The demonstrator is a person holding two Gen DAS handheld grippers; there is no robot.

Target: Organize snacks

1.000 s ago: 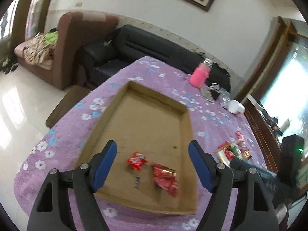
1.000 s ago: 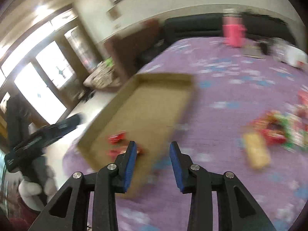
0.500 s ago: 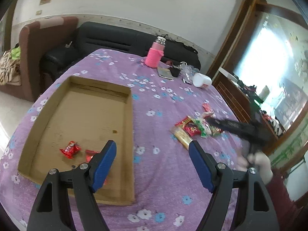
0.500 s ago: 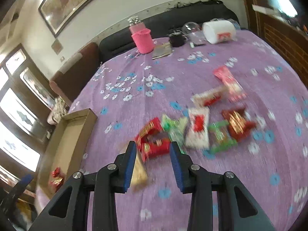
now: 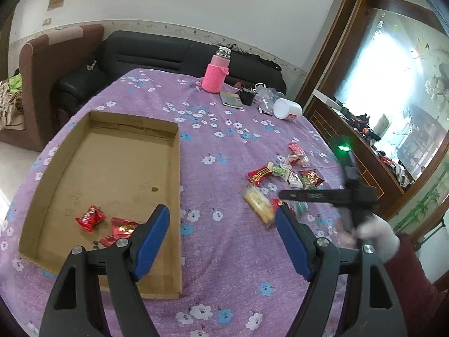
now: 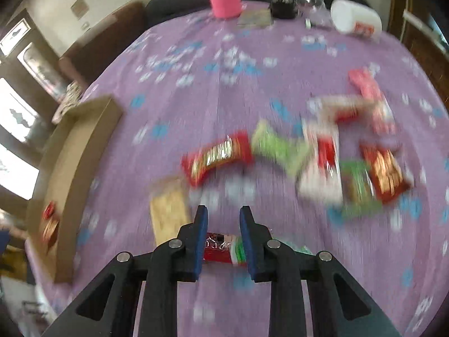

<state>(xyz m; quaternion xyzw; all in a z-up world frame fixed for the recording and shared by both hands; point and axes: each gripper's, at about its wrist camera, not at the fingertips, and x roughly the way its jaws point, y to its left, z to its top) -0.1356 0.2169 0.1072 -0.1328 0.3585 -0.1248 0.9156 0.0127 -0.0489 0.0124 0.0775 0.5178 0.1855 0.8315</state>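
Note:
A shallow cardboard tray [image 5: 174, 174] lies on the purple flowered tablecloth and holds a red candy [image 5: 90, 218] and a red packet [image 5: 121, 229]. Loose snacks [image 5: 283, 175] are scattered to its right. My left gripper [image 5: 221, 233] is open and empty, hovering above the tray's near right corner. My right gripper [image 6: 223, 226] is open, low over the cloth, its fingers on either side of a red-and-green snack packet [image 6: 223, 248]. A yellow bar [image 6: 168, 210] and a red bar [image 6: 217, 157] lie just beyond it. The right wrist view is blurred.
A pink-sleeved bottle [image 5: 217, 73], a white jar on its side [image 5: 287, 109], a small dark cup [image 5: 247, 97] and a booklet [image 5: 231, 99] stand at the table's far side. A black sofa [image 5: 157, 53] and brown armchair [image 5: 53, 64] are behind.
My right gripper has dropped down and forward to the snack pile, now straddling a red-and-green packet. My left gripper's view has swung slightly and still hovers by the tray.

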